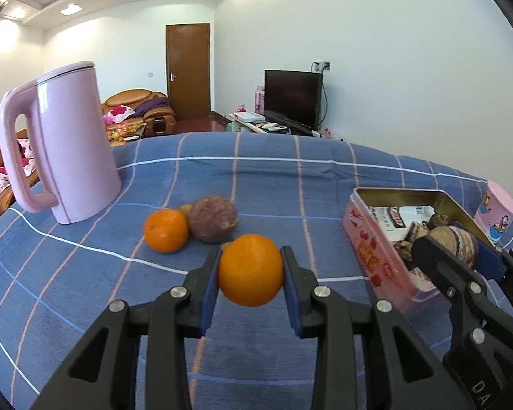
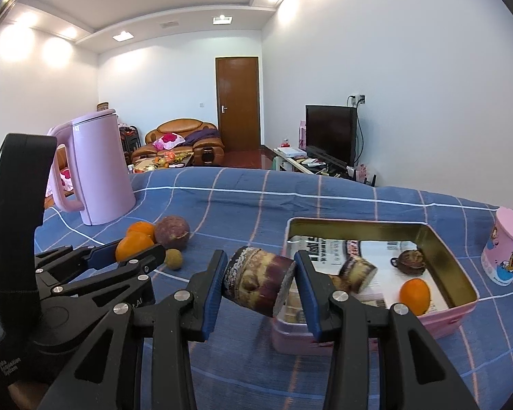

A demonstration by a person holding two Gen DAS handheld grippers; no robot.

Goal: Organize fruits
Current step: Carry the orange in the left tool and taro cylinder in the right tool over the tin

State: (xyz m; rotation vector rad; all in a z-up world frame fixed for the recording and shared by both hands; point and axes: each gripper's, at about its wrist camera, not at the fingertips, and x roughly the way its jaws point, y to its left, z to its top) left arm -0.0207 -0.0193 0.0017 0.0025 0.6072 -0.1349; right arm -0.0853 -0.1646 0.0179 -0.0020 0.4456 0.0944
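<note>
My left gripper [image 1: 251, 270] is shut on an orange [image 1: 250, 270] and holds it above the blue checked cloth. A second orange [image 1: 166, 229], a purple passion fruit [image 1: 212, 218] and a small yellow-brown fruit [image 2: 173, 258] lie behind it. My right gripper [image 2: 260, 282] is shut on a purple-and-cream sugarcane piece [image 2: 256, 279], held over the near left corner of the pink tin box [image 2: 458, 321]. The tin holds an orange [image 2: 414, 291], another cane piece [image 2: 357, 271] and a dark brown fruit [image 2: 410, 262].
A pink kettle [image 1: 71, 143] stands at the back left of the table. A pink cartoon cup [image 2: 506, 246] stands right of the tin. The table's far edge drops off toward a sofa and a TV stand.
</note>
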